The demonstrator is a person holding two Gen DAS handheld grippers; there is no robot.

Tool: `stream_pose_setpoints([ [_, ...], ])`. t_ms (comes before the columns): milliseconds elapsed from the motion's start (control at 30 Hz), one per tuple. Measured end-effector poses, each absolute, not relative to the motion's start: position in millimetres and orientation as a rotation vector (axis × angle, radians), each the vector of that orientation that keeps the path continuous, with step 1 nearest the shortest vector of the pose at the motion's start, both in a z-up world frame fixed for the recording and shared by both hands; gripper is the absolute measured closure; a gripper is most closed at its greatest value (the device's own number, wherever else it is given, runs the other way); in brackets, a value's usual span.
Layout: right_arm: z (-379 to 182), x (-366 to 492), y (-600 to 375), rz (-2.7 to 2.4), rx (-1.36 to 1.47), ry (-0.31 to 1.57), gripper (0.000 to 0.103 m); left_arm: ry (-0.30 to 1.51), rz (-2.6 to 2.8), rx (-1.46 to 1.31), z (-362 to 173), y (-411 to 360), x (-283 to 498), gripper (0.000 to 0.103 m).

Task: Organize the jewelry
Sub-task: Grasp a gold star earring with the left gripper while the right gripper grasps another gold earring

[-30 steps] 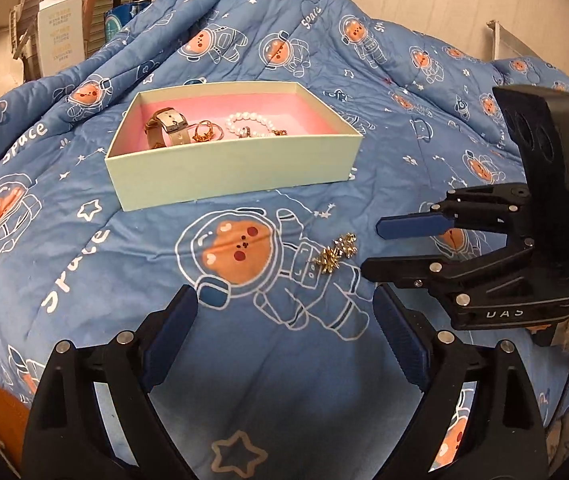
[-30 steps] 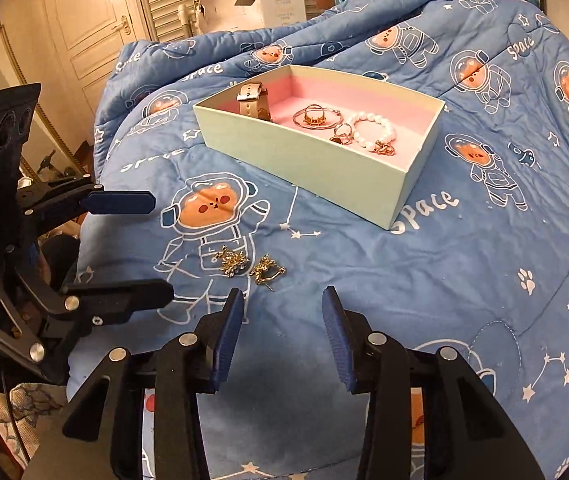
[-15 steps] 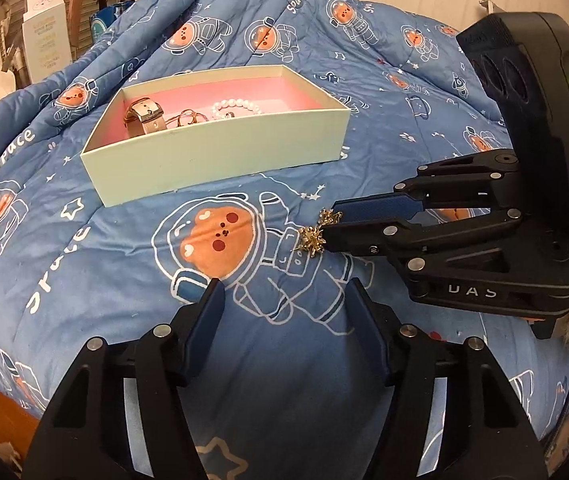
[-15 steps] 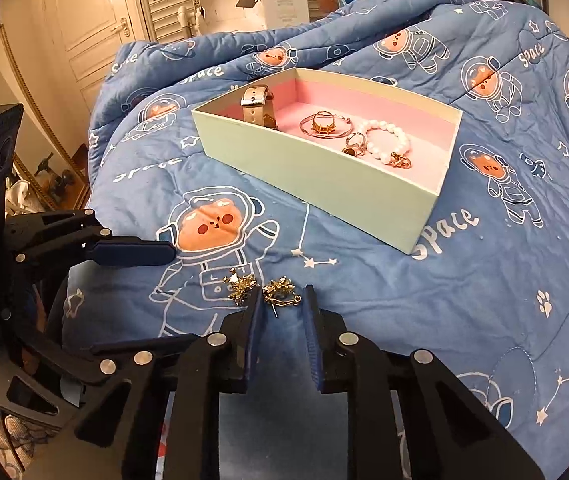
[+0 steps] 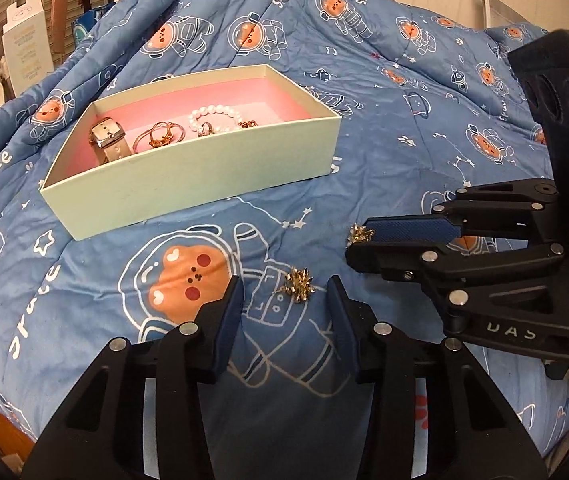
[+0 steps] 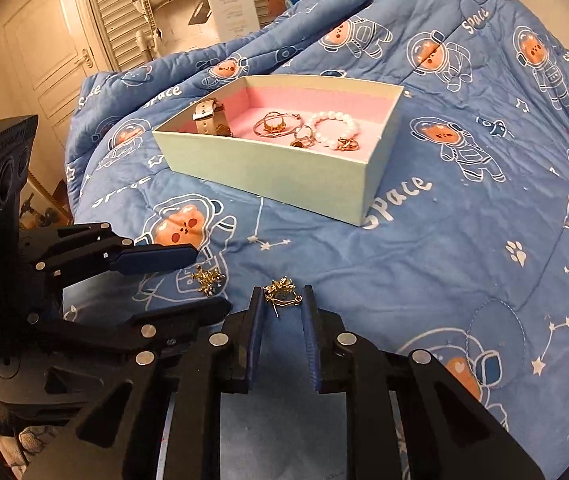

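Two small gold earrings lie on the blue quilt. One earring [image 5: 299, 280] sits between the tips of my open left gripper [image 5: 285, 286]; it also shows in the right wrist view [image 6: 206, 279]. The other earring [image 6: 282, 292] sits between the narrowly parted fingers of my right gripper [image 6: 281, 300], seemingly without being clamped; it also shows in the left wrist view [image 5: 359, 234]. A pale green box [image 5: 204, 172] with a pink lining holds a watch [image 5: 108, 142], gold bangles [image 5: 158, 140] and a pearl bracelet [image 5: 214, 114].
The blue astronaut quilt [image 6: 464, 240] is soft and bulges. A white carton [image 6: 230, 4] stands beyond the bed. A cream door [image 6: 50, 48] is at the far left.
Both grippers moved forward and down to the earrings. The two earrings now lie further apart. The left gripper narrowed around one. The right gripper's fingers have widened a little since 0.5 s ago.
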State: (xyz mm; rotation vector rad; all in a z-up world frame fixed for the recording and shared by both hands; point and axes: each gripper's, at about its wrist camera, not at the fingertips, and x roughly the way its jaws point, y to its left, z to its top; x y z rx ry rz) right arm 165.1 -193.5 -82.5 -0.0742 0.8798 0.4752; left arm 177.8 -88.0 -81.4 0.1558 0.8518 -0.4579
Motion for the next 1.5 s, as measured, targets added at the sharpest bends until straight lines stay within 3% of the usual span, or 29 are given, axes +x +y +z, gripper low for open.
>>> stream_pose_setpoints([
  [233, -84.0, 159.5, -202.3, 0.443, -0.066, 0.876, 0.085, 0.850, -0.462, 0.172, -80.8, -100.4, 181.9, 0.082],
  [967, -79.0, 157.1, -200.8, 0.480, -0.014, 0.903, 0.085, 0.841, -0.498, 0.085, -70.5, -85.0, 161.8, 0.082],
  [1500, -40.4, 162.0, -183.8, 0.500, -0.024, 0.812, 0.085, 0.781, -0.472, 0.058, -33.8, -63.3, 172.4, 0.082],
])
